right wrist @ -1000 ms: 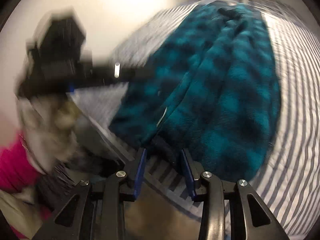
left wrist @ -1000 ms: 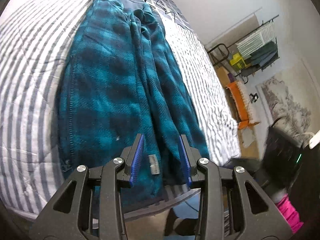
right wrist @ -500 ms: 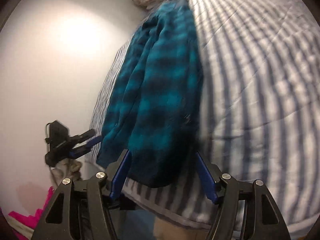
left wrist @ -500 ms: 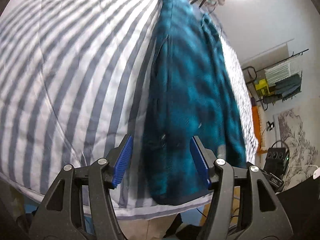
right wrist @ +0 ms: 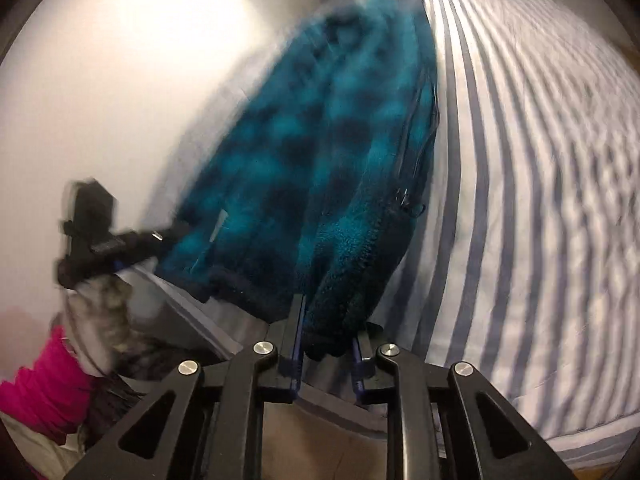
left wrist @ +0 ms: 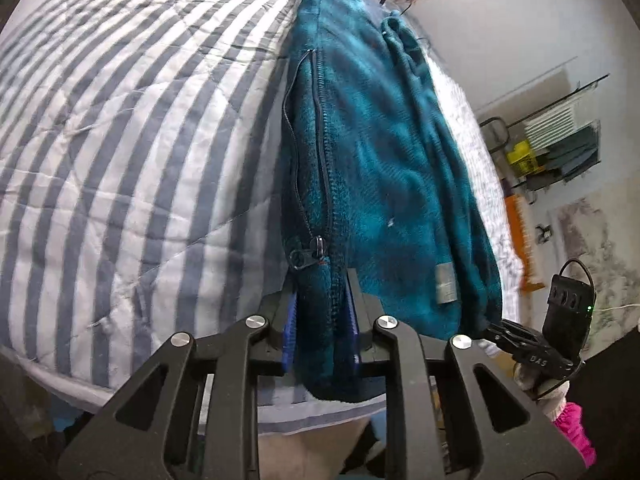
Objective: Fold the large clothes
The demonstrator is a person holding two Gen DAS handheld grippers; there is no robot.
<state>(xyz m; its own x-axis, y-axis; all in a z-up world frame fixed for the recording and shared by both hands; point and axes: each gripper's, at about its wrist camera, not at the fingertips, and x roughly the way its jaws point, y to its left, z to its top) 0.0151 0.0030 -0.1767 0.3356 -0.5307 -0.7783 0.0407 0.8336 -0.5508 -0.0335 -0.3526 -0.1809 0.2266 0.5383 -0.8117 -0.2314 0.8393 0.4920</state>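
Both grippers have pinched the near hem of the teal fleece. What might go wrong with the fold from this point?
1. The left gripper, its jaws just closed, holds thick bunched fleece jacket beside the zipper pull; layers may slip apart when lifted.
2. The right gripper, also just closed, grips only the hem's tip, so it may pull free.
3. The hem hangs past the edge of the striped quilt; a dropped corner could fall off the bed.
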